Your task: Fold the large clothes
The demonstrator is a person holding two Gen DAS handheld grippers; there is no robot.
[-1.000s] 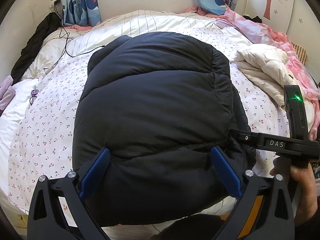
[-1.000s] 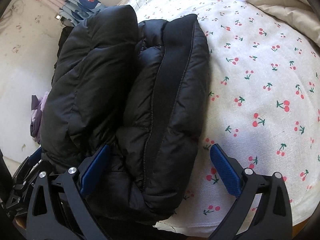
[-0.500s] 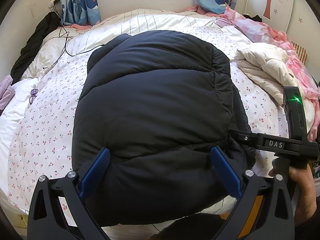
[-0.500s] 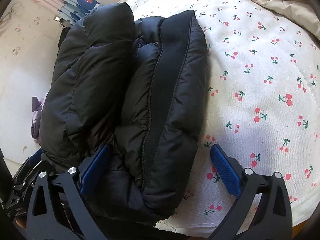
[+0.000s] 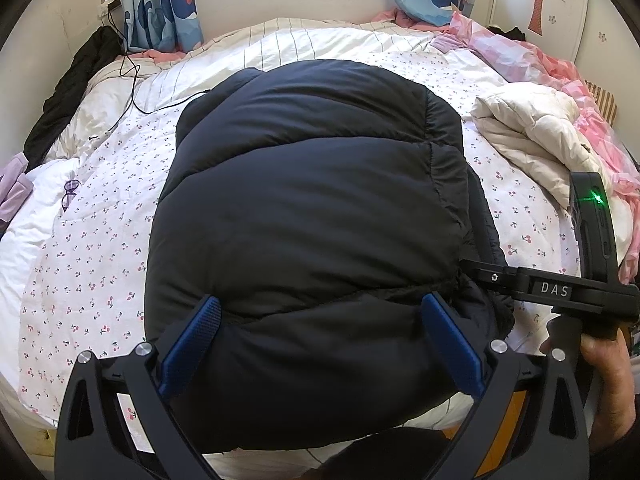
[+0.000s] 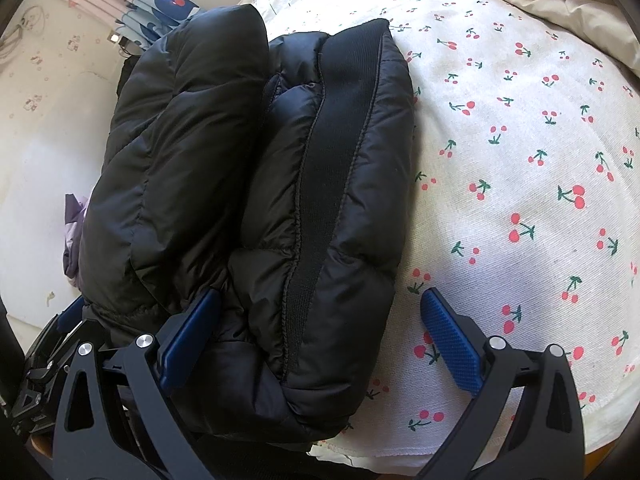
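Lying folded on the cherry-print sheet (image 6: 520, 160), black jacket (image 5: 312, 216) between open left gripper (image 5: 320, 344).

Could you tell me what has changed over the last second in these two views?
Very little. In the left wrist view the jacket sits slightly nearer the camera, so the left gripper seems to have eased forward over it. In the right wrist view the folded jacket edge has shifted slightly rightward in frame. Nothing was grasped or released: both grippers stay open, the right gripper beside the fold. The cream coat has not moved.
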